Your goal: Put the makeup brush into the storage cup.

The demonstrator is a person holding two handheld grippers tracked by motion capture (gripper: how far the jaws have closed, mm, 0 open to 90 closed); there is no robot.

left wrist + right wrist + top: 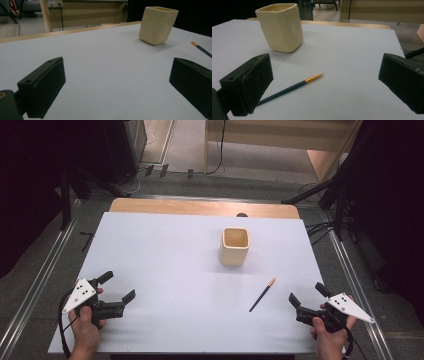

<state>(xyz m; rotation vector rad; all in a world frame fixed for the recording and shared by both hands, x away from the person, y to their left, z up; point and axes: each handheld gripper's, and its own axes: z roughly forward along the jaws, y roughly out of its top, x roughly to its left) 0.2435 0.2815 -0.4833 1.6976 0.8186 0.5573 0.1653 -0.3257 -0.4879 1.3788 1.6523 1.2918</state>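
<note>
A: Which step is in hand, do you think?

B: I judge it is the very start. The right gripper (304,296) waits at the near right corner of the table (165,270), its jaws wide apart and holding nothing. The left gripper (119,287) waits at the near left, also with jaws spread and empty.

A: And the thing to handle?

B: A thin dark stick with a gold tip, maybe a chopstick (262,295). It lies flat on the white table, just to the left of the right gripper and apart from it. In the right gripper view the chopstick (289,88) runs between the jaws, with its dark end near the left jaw, but nothing touches it.

A: Where might it go?

B: Probably into the cup (235,246), a cream square one standing upright, farther away, near the middle of the table. It looks empty from above.

A: So what does the next move call for?

B: The right gripper should come lower and go a little to the left, then turn so its jaws stand across the chopstick. The stick is very thin and flat on the table, so the jaws must close almost at the surface, or it may roll away.
</note>
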